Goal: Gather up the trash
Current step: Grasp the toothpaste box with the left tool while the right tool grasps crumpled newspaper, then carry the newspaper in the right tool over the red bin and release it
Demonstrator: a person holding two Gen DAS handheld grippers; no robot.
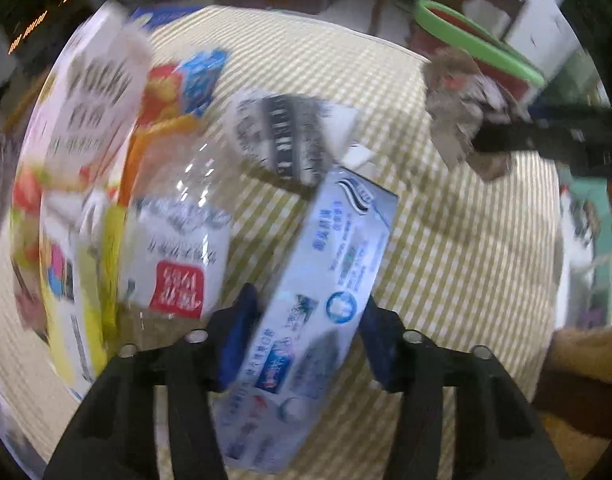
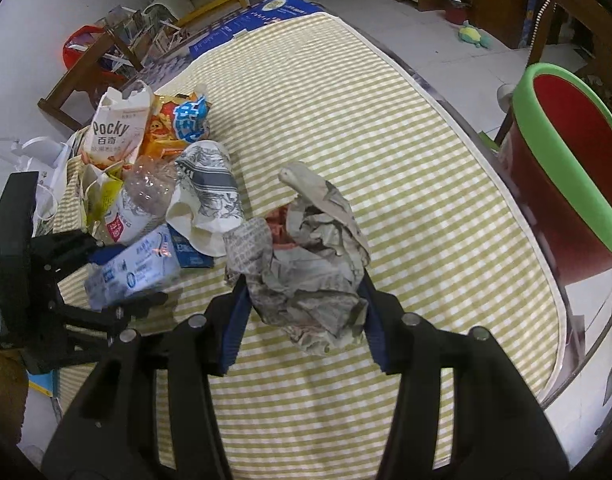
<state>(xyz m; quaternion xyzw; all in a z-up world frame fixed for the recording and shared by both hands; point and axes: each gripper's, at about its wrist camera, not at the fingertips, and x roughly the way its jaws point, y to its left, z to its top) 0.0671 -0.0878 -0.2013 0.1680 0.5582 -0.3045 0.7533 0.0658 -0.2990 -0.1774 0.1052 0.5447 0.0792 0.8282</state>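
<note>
Crumpled newspaper [image 2: 306, 280] and pale-blue box [image 1: 318, 300], each gripped.

Trash pile [image 2: 146, 168] crowds tablecloth's [image 2: 386, 160] left; middle bare; bin [image 2: 566, 168] right.

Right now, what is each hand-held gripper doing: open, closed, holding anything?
Left hand-held gripper: closed on the pale blue toothpaste box.
Right hand-held gripper: closed on the crumpled newspaper wad.

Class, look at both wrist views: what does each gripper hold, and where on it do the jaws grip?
The left gripper holds the pale blue toothpaste box across its long sides, nearer one end. The right gripper holds the crumpled newspaper wad by its lower sides.
</note>
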